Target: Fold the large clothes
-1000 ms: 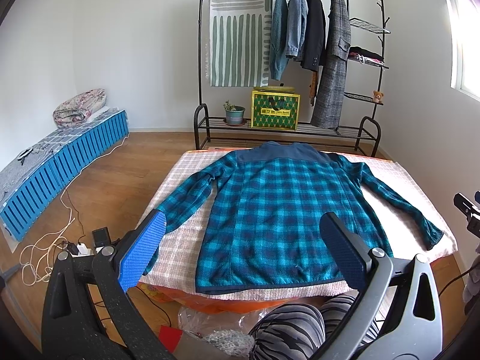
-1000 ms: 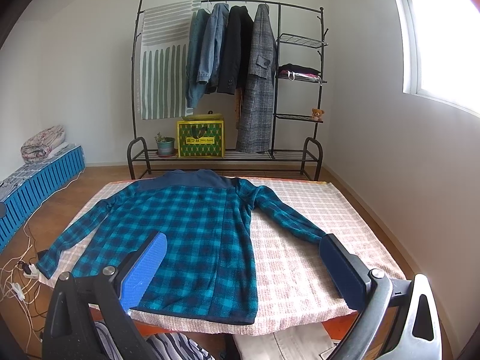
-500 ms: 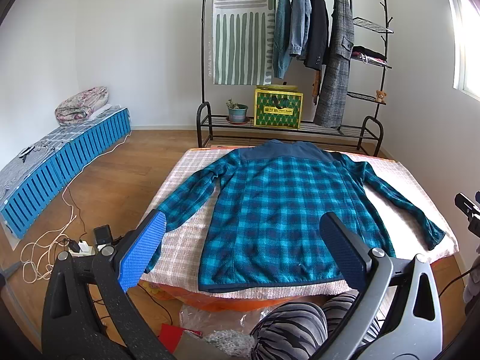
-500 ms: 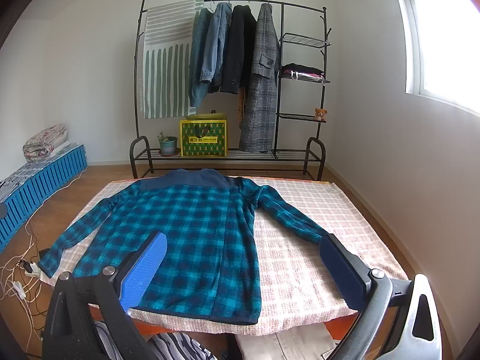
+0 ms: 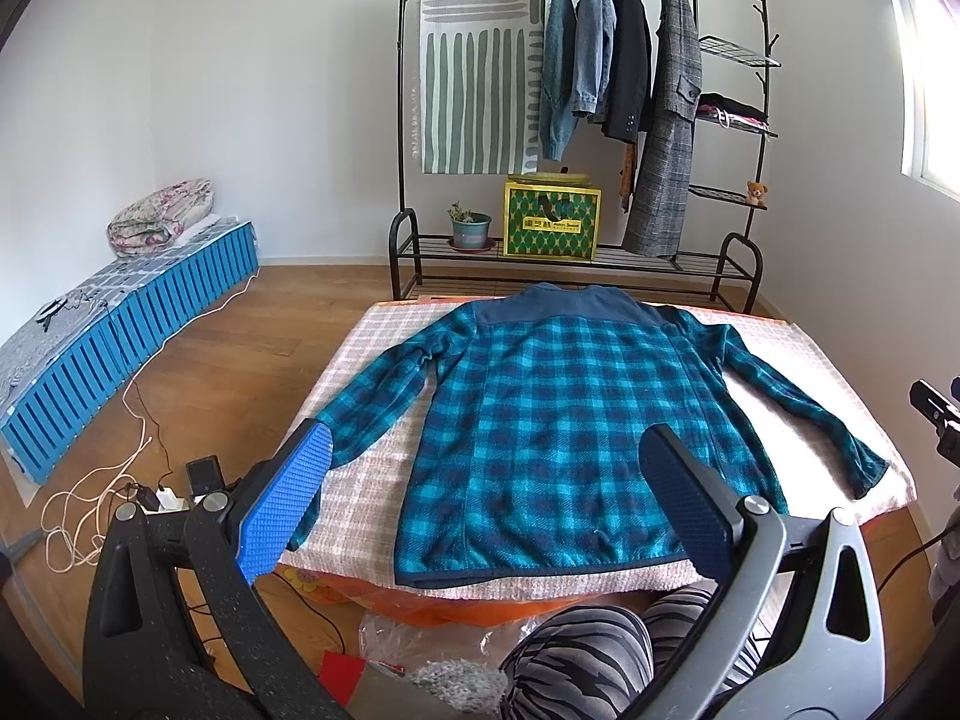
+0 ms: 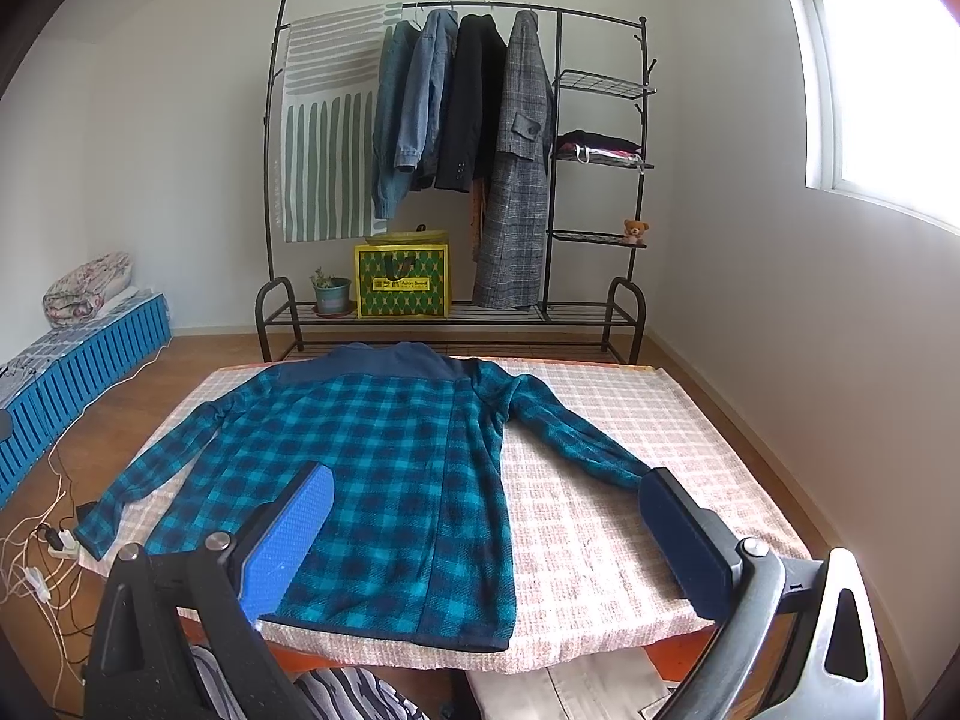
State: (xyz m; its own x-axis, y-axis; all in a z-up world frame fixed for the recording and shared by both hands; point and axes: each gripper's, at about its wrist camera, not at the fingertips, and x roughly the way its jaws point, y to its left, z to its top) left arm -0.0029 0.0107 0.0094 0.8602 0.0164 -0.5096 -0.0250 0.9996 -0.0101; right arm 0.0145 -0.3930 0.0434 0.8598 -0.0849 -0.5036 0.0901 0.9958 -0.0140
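A teal and navy plaid fleece jacket (image 5: 558, 420) lies flat, back up, on a table covered with a pink checked cloth (image 5: 372, 480). Both sleeves are spread out to the sides, its hem at the near edge. It also shows in the right wrist view (image 6: 384, 468). My left gripper (image 5: 486, 498) is open and empty, held above the near edge, over the jacket's lower left part. My right gripper (image 6: 486, 534) is open and empty, held above the near edge, over the jacket's lower right side and the bare cloth (image 6: 630, 510).
A black clothes rack (image 5: 588, 120) with hanging coats, a yellow box and a plant pot stands behind the table. A blue slatted bench (image 5: 120, 336) runs along the left wall. Cables and a power strip (image 5: 162, 498) lie on the wood floor at left. The person's striped leg (image 5: 588, 654) is below.
Both grippers have tilted or drawn back slightly, so the jacket and table sit a little lower in view. The jaws stay open. The jacket has not moved.
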